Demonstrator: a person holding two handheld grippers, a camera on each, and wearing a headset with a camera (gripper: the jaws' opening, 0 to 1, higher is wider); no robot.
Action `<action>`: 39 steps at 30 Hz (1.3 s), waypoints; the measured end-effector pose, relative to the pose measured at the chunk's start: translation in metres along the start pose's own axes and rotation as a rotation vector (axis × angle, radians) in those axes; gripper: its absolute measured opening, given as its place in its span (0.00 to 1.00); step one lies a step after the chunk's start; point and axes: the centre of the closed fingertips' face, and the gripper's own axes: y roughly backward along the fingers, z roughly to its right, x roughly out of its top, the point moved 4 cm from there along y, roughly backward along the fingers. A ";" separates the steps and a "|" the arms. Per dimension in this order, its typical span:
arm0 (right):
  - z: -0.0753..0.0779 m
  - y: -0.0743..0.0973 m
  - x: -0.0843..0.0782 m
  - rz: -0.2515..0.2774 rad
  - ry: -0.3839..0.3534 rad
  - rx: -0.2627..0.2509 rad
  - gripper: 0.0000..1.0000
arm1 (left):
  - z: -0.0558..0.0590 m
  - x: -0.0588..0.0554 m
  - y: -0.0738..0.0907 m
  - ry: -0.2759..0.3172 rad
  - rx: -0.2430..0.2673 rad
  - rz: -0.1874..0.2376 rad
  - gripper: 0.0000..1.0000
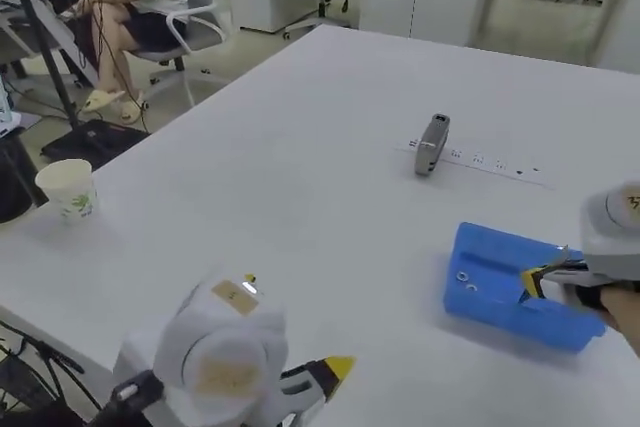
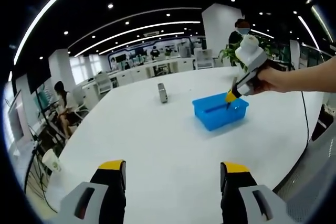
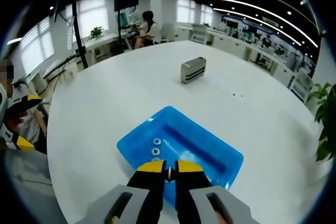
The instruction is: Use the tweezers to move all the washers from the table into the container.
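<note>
Three washers (image 3: 156,141), one blue container (image 3: 210,156), one metal box (image 3: 193,69), one paper cup (image 1: 68,190)

no text, brand or number can be read. the paper cup (image 1: 68,190) at the left edge of the table (image 1: 300,187) carries a green print, too blurred to tell as words. a row of small dark marks (image 1: 490,161) on the table right of the grey box (image 1: 431,144) is too small to read. the tan sticker (image 1: 235,296) atop the left claw (image 1: 338,367) is washed out.
</note>
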 end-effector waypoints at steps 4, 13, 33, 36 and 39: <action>-0.011 0.020 0.008 0.048 -0.023 0.046 0.02 | 0.009 0.013 0.003 -0.041 -0.073 0.010 0.67; -0.055 0.063 0.003 0.084 0.060 0.136 0.02 | 0.037 0.065 0.010 -0.141 -0.282 0.083 0.39; -0.132 0.121 -0.010 0.138 0.237 0.429 0.03 | 0.135 0.141 0.011 -0.261 -0.894 0.091 0.21; -0.137 0.124 -0.012 0.153 0.235 0.464 0.03 | 0.141 0.142 0.011 -0.301 -0.936 0.076 0.16; -0.144 0.126 -0.017 0.133 0.295 0.490 0.04 | 0.146 0.141 0.011 -0.354 -0.975 0.084 0.12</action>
